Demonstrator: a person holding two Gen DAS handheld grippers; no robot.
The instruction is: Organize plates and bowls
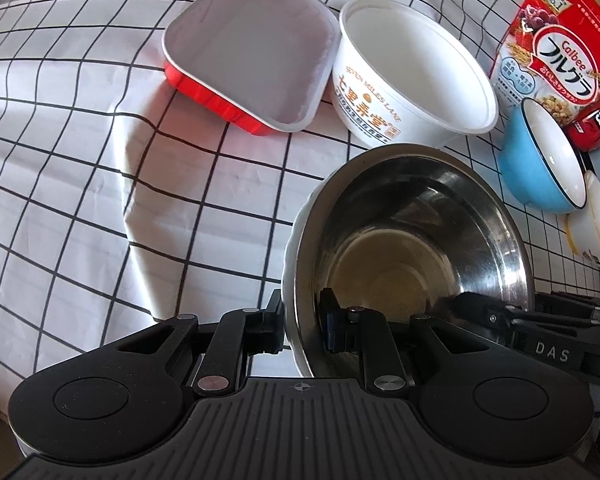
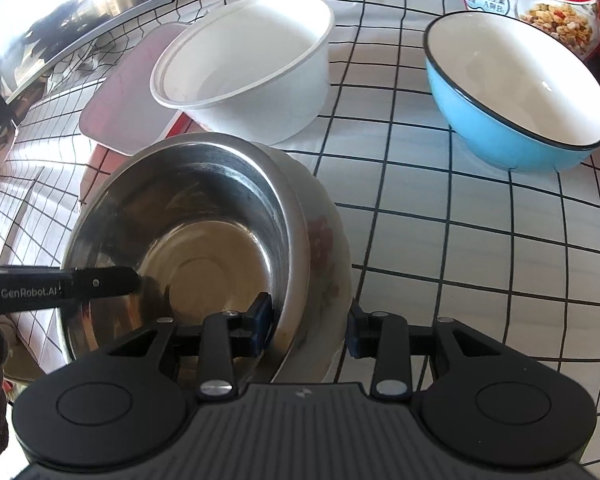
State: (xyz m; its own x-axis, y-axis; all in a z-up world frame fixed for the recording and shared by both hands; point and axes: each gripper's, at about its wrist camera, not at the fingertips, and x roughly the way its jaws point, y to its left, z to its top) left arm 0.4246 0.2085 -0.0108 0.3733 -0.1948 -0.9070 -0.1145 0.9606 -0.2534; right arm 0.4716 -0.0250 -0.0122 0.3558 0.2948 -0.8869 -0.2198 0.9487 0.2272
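Beside the paper tub [image 1: 416, 68], both tools pinch opposite rims of the nested steel bowl [image 1: 416, 232], left tool [image 1: 302, 322] and right tool [image 2: 310, 330] closed there, likely steadying it.

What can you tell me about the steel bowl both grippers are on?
The steel bowl is shiny, empty metal with a flat round base, nested inside a white bowl with a faint reddish pattern. The left gripper and right gripper each straddle the stacked rims, one finger inside. It sits on the checked cloth.
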